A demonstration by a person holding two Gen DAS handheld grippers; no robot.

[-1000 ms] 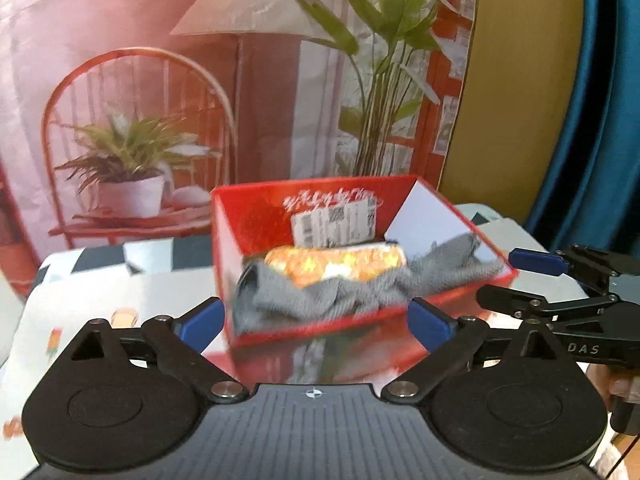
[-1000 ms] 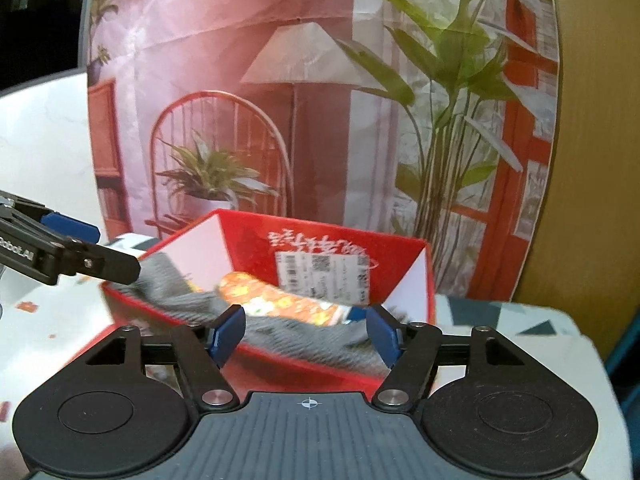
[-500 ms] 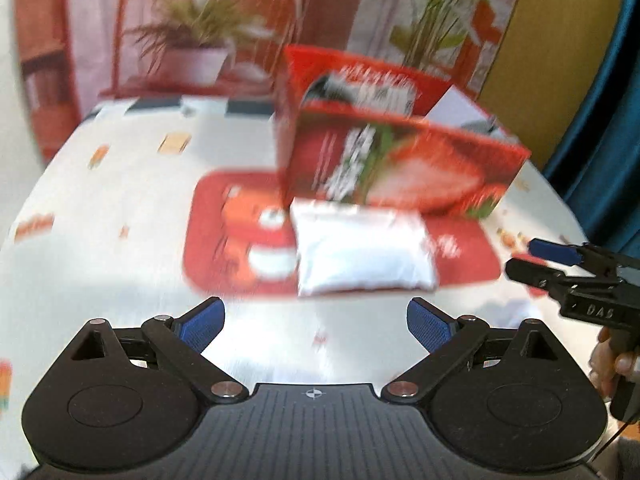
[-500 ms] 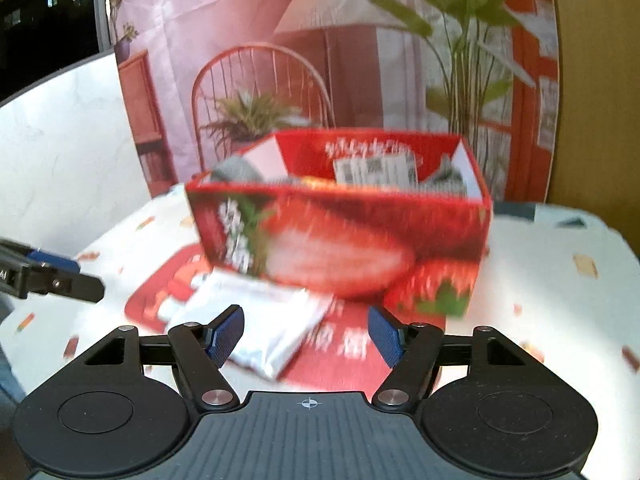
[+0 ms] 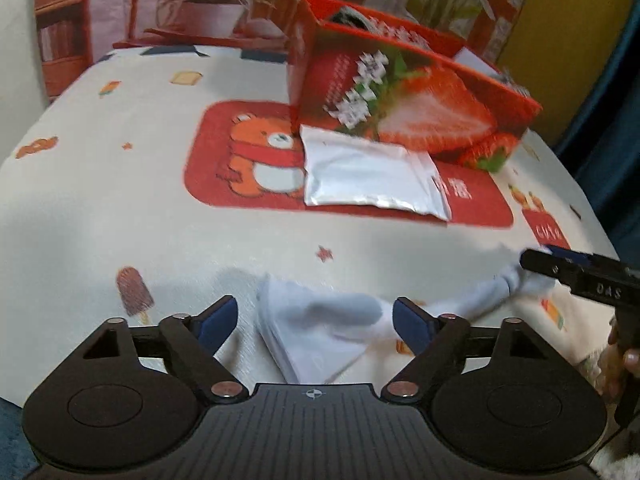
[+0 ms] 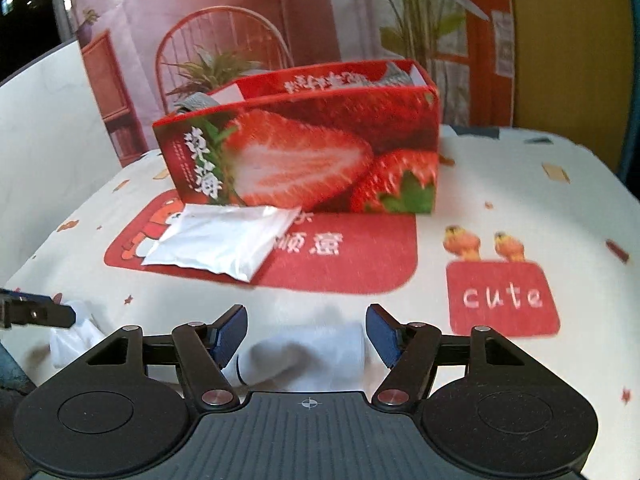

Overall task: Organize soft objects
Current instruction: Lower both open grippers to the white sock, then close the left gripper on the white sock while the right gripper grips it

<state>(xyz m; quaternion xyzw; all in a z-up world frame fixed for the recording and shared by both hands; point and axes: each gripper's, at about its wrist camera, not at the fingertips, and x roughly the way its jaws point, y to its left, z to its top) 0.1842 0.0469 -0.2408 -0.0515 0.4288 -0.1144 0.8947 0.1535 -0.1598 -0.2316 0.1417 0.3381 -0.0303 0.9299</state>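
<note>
White sock (image 5: 320,332) lies stretched flat on the tablecloth (image 5: 120,216) at the near edge, well short of the strawberry box (image 6: 304,152). One end sits between the spread blue tips of the left gripper (image 5: 316,320); the other end sits between the equally spread tips of the right gripper (image 6: 306,332). Neither pair of jaws touches fabric that I can confirm; both stand wide, straddling the sock. In the left view the right gripper's tip overlaps the sock's far end, where the cloth looks bunched; blur prevents saying whether it presses there. Judgement: a gripper at each end suits a long limp item, since lifting from both ends keeps it from trailing or folding on the way to the box. Next outward, a white foil pouch (image 5: 372,176) lies flat on the red bear mat (image 5: 248,160), its far edge against or just beside the box's front wall; contact uncertain. The box is open-topped, with grey cloth (image 6: 196,101) showing above the rim at both ends, so part of the sorting appears done. Obstacles: the pouch lies directly between sock and box, and the front wall is tall, so the sock likely needs lifting clear over both. The grey cloth already takes up room inside. Printed backdrop (image 6: 280,20) stands behind the table.
</note>
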